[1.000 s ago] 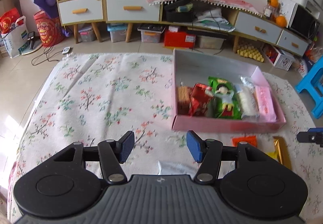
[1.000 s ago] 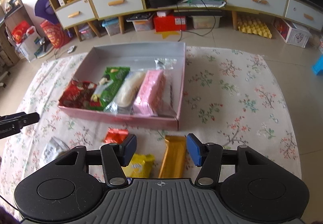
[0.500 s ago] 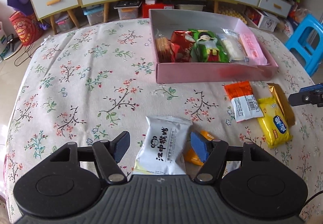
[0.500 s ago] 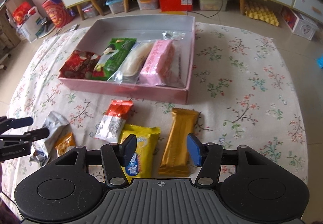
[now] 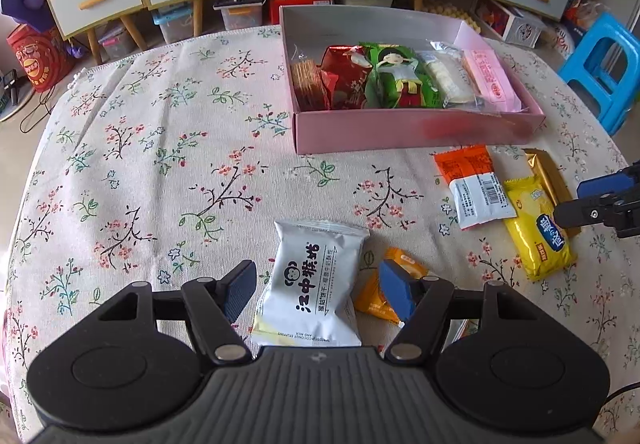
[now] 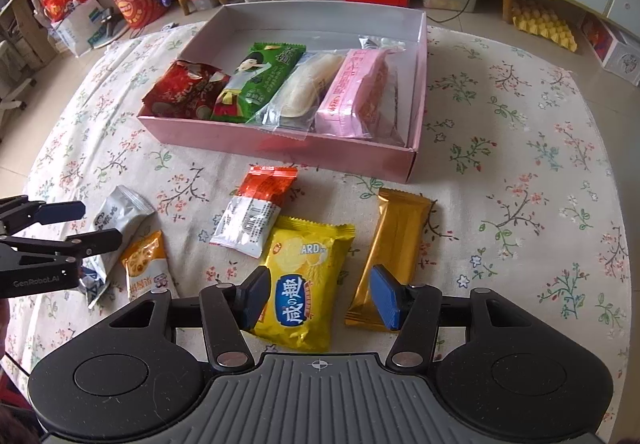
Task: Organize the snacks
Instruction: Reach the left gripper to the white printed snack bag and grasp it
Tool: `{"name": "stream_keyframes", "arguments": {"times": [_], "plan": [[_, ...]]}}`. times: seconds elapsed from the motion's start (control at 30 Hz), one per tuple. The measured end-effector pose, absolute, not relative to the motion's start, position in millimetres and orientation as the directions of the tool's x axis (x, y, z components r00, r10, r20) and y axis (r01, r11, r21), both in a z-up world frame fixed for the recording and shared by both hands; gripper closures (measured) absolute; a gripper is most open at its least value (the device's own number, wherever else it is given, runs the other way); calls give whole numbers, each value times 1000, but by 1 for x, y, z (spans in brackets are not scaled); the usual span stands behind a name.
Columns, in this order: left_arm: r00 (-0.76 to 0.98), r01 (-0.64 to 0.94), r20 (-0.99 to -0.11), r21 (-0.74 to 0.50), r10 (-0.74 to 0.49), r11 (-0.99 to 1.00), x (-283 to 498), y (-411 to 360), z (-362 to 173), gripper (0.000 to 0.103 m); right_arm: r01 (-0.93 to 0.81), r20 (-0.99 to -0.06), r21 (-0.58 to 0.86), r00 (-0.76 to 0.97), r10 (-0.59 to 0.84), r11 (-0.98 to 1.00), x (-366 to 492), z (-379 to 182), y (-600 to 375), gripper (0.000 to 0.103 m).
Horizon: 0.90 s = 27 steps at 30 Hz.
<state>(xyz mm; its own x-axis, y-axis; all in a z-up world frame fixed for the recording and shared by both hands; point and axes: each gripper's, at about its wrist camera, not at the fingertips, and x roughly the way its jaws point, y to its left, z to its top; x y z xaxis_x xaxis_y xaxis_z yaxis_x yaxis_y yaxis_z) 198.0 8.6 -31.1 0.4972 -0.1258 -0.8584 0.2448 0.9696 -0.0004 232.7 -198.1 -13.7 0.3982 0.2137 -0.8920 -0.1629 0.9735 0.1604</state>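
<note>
A: Where were the grippers?
B: The left gripper, jaws just widened, straddled the white biscuit packet ungripped. The right gripper hung open over the yellow cracker packet, near the pink box.

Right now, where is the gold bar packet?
The gold bar packet lies on the tablecloth in front of the pink box, right of the yellow packet, at the right gripper's right jaw.

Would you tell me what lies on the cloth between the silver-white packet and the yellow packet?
In the right wrist view, a small orange packet lies beside the silver-white packet, then the red-and-white packet, before the yellow packet.
</note>
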Motion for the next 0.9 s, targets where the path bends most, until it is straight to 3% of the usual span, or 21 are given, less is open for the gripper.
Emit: {"name": "stream_keyframes", "arguments": {"times": [0.9], "plan": [[459,270,-877,-16,-144,963,199,4,-39,35,-221,-914,185,320,250,958,225,-33,-174,46]]}}
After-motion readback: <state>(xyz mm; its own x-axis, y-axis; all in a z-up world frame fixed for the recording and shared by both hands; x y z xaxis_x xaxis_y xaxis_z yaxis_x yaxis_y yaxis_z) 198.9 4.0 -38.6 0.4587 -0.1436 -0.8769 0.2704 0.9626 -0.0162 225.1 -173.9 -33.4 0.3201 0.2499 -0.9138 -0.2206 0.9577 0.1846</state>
